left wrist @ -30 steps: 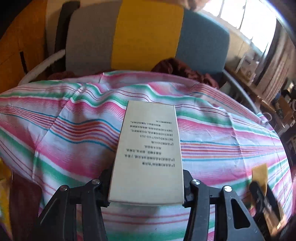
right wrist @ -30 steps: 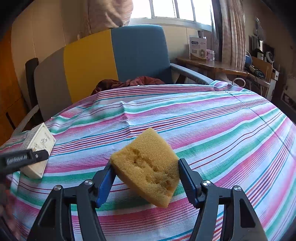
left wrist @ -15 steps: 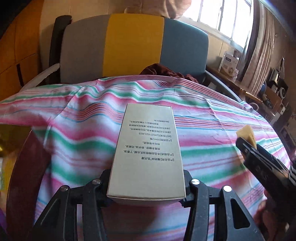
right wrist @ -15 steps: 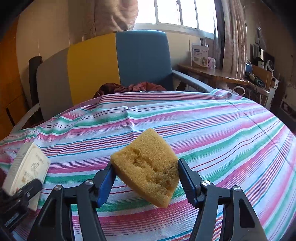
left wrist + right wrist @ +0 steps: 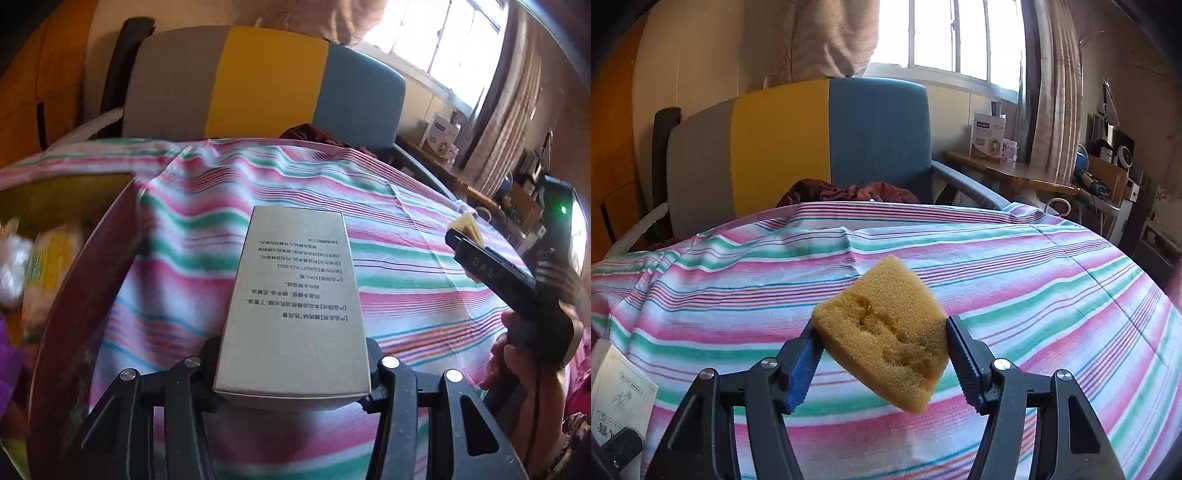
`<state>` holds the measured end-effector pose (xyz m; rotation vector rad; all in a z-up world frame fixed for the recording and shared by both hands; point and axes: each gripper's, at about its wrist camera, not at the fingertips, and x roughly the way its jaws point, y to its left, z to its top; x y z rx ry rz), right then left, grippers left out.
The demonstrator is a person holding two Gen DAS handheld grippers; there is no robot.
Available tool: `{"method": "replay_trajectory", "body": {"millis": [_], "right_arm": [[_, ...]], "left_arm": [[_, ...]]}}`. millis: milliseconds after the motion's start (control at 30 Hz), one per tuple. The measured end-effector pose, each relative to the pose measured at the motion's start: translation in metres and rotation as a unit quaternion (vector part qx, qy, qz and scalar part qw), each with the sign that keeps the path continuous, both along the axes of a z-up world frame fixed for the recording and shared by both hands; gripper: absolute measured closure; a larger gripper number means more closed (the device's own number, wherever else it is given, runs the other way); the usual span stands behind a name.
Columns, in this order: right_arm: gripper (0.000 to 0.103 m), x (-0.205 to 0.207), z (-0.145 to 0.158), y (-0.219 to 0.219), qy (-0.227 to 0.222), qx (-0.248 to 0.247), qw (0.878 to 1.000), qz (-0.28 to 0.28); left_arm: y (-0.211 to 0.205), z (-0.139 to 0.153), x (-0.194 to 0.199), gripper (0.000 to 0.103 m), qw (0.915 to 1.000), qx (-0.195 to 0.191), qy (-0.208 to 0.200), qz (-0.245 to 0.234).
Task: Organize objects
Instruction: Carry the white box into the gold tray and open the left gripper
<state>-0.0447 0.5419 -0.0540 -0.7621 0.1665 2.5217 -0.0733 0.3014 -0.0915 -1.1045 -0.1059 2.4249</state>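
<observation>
Above the striped tabletop [image 5: 424, 258], the left tongs [image 5: 291, 373] are clamped on the near end of a pale box [image 5: 291, 314], held clear of the cloth; the far end overhangs, so a jolt could lever it loose. At the left edge sits what may be a bin [image 5: 33, 266], blurred. The right tongs [image 5: 882, 354] pinch a yellow sponge [image 5: 882, 332] askew; being soft, it could squirm out.

A: What colours are showing?
B: The tablecloth [image 5: 1015, 266] is showing pink, green and white stripes; the sponge [image 5: 886, 332] is glowing yellow.
A: And the box [image 5: 295, 306]?
B: Looking pale grey, dark print.
</observation>
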Motion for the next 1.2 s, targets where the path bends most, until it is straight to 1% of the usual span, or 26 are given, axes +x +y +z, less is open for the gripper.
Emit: {"method": "replay_trajectory", "body": {"millis": [67, 233, 433, 500, 567, 633, 733, 867, 1000, 1067, 1200], "right_arm": [[0.037, 0.007, 0.003, -0.005, 0.003, 0.003, 1.000, 0.001], [0.037, 0.024, 0.011, -0.026, -0.006, 0.007, 1.000, 0.013], [0.037, 0.048, 0.016, -0.051, -0.007, -0.037, 0.999, 0.028], [0.037, 0.056, 0.013, -0.059, -0.008, -0.054, 0.998, 0.032], [0.037, 0.064, 0.007, -0.068, -0.011, -0.057, 0.998, 0.034], [0.037, 0.068, 0.000, -0.076, -0.018, -0.053, 0.998, 0.036], [0.037, 0.073, 0.001, -0.083, -0.011, -0.040, 0.999, 0.035], [0.037, 0.071, 0.000, -0.098, -0.019, -0.007, 0.998, 0.054], [0.037, 0.068, 0.000, -0.112, -0.027, 0.021, 0.996, 0.077], [0.037, 0.067, -0.001, -0.116, -0.032, 0.028, 0.996, 0.081], [0.037, 0.065, -0.002, -0.116, -0.037, 0.029, 0.996, 0.080]], "left_arm": [[-0.004, -0.001, 0.004, 0.052, 1.0000, 0.002, 0.001, 0.000], [-0.004, -0.002, 0.009, 0.052, 0.9998, -0.001, 0.004, -0.019], [-0.006, 0.000, 0.018, 0.052, 0.9993, -0.011, 0.009, -0.034], [-0.010, 0.002, 0.022, 0.052, 0.9991, -0.014, 0.009, -0.039], [-0.015, 0.007, 0.029, 0.052, 0.9989, -0.011, 0.015, -0.042], [-0.022, 0.014, 0.040, 0.052, 0.9983, -0.006, 0.024, -0.053], [-0.034, 0.025, 0.055, 0.052, 0.9972, 0.005, 0.031, -0.068], [-0.053, 0.040, 0.067, 0.052, 0.9967, 0.023, 0.034, -0.070], [-0.082, 0.057, 0.068, 0.052, 0.9971, 0.038, 0.038, -0.055], [-0.095, 0.063, 0.065, 0.052, 0.9972, 0.046, 0.036, -0.047], [-0.131, 0.074, 0.046, 0.052, 0.9982, 0.052, 0.028, -0.012]]}}
